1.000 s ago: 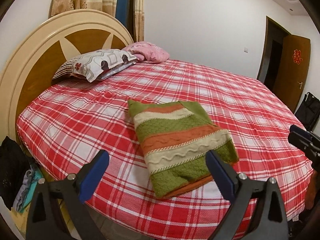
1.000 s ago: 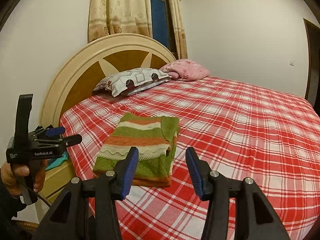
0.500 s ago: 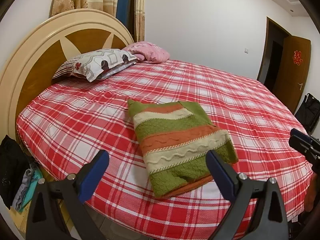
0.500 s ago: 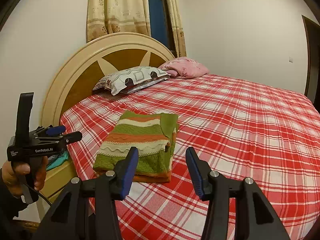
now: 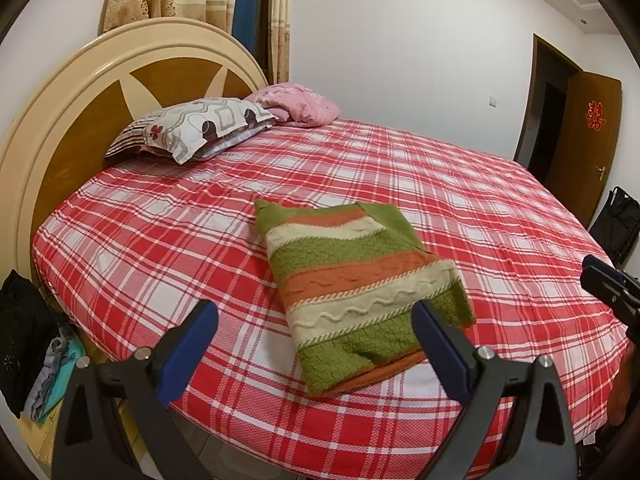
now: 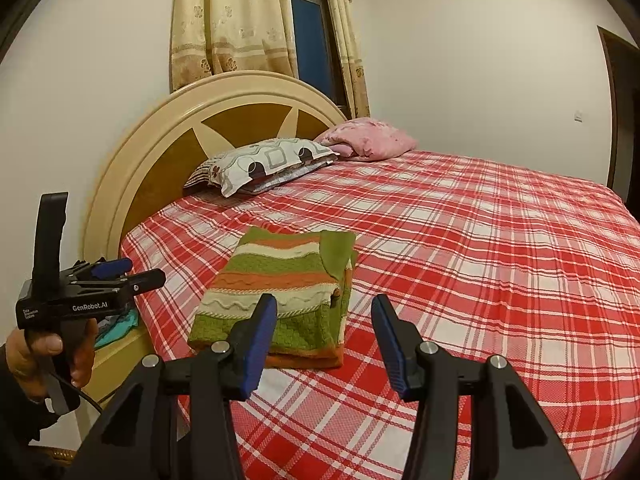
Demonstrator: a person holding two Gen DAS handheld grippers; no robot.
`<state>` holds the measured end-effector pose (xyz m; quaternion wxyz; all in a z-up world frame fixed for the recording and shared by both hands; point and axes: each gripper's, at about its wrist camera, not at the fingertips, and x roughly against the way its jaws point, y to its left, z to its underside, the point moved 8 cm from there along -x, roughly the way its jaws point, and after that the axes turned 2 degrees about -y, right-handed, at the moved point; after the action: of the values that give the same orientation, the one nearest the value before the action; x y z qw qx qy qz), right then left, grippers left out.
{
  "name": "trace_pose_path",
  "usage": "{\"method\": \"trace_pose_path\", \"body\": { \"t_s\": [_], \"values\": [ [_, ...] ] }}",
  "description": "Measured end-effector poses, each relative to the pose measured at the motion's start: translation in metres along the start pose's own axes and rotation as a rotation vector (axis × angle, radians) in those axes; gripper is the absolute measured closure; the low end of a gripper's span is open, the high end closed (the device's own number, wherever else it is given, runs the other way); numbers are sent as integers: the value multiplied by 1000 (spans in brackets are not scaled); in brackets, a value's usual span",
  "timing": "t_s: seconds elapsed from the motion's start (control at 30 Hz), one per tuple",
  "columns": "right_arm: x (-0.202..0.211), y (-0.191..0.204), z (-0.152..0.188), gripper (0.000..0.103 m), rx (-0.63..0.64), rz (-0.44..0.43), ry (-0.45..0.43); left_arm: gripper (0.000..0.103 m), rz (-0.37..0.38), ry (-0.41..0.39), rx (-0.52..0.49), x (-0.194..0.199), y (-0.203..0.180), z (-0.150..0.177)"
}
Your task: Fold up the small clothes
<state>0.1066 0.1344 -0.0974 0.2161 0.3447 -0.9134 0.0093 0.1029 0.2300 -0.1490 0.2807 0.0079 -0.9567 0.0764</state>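
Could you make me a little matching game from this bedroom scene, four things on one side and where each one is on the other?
Things:
1. striped sweater
2. patterned pillow
3. pink blanket
4. curtain

Places:
A. behind the headboard, at the window
B. folded, near the bed's front edge
C. against the headboard
D. bunched beyond the pillow, by the wall

Pairs: 1-B, 2-C, 3-D, 4-A
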Motion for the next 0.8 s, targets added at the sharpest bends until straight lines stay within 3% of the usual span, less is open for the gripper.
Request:
{"method": "trace_pose_path", "body": {
  "t_s": [0.37, 0.8],
  "values": [
    [4, -7, -5, 52, -32, 17, -22, 0, -14, -46, 3, 12, -2, -10],
    [-1, 1, 2, 52, -13, 2, -1, 0, -37, -36, -11, 9, -2, -8]
  ]
}}
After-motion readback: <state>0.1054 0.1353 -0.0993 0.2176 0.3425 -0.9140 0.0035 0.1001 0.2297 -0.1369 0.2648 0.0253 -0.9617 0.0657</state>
